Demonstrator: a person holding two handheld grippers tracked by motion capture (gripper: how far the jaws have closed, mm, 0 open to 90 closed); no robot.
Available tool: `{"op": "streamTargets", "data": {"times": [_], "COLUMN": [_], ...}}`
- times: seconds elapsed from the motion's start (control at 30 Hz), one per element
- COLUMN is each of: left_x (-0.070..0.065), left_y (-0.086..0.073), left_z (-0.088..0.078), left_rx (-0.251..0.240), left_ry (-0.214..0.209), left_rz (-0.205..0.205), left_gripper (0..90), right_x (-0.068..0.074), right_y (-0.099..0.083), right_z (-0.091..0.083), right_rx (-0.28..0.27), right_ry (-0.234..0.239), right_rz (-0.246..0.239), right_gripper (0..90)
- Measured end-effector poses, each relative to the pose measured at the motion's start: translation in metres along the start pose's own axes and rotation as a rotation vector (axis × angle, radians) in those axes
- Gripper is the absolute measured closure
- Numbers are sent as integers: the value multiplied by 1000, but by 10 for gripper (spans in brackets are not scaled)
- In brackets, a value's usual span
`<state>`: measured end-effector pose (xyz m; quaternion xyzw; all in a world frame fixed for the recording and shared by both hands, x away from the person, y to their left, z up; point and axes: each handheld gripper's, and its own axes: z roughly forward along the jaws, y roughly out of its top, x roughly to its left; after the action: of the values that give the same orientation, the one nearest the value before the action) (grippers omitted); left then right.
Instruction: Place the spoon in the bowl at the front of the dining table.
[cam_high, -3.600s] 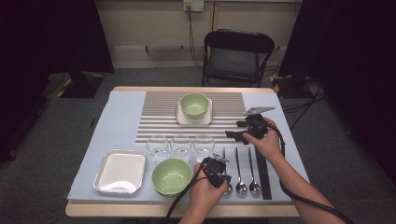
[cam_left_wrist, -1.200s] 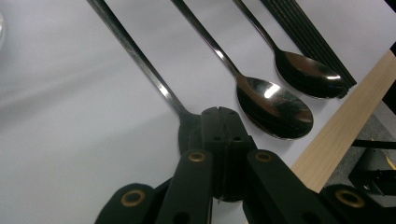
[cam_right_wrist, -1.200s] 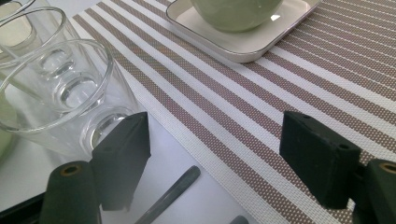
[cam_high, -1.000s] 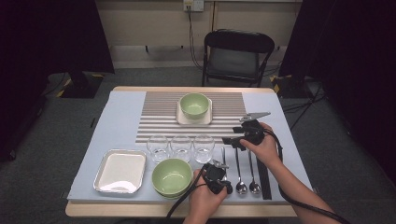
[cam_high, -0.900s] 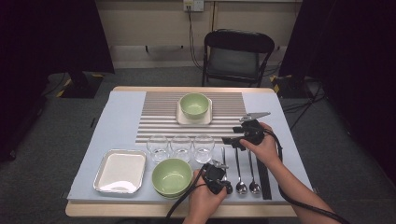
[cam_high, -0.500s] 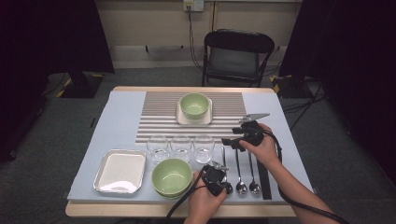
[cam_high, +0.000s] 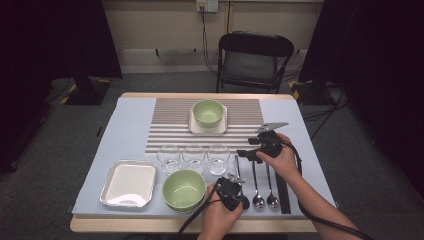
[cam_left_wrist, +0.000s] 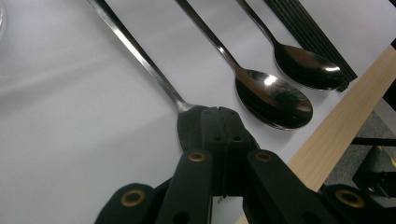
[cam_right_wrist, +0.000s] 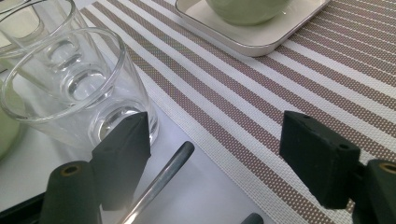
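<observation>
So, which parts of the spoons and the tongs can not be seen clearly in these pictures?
- Left gripper view: the left tongs are shut over the bowl of the nearest spoon; its bowl is hidden.
- Left gripper view: the top edge cuts off all three spoon handles.
- Right gripper view: the spoon handle between the open right tongs runs off the bottom edge.
- High view: the left hand hides the left tongs' tips.

no readable text, no labels, brands or numbers anywhere

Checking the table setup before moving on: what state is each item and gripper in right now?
Left gripper: shut on leftmost spoon.
Right gripper: open, holding nothing.
Three glasses: upright, empty.
Near bowl: upright, empty.
Tray: empty.
Far bowl: sits on square plate.
</observation>
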<state>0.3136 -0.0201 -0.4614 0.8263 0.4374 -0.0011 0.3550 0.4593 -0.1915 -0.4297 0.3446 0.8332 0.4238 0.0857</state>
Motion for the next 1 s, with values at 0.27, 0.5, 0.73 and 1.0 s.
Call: {"op": "streamTargets", "data": {"times": [0.27, 0.5, 0.73, 1.0], "left_x": [-1, -2, -4, -6], "left_y": [-1, -3, -7, -9], "left_z": [0, 0, -1, -2], "left_rx": [-5, -15, -28, -36], "left_ry": [3, 9, 12, 18], "left_rz": [-5, -3, -2, 8], "left_gripper": [900, 900, 900, 900], "right_x": [3, 6, 9, 11], "right_y": [2, 1, -1, -5], "right_z": [0, 4, 8, 11], "right_rx": [-2, 5, 9, 12], "right_ry": [13, 22, 29, 62], "right_rz": [-4, -3, -4, 12], "right_gripper": [243, 246, 250, 381]}}
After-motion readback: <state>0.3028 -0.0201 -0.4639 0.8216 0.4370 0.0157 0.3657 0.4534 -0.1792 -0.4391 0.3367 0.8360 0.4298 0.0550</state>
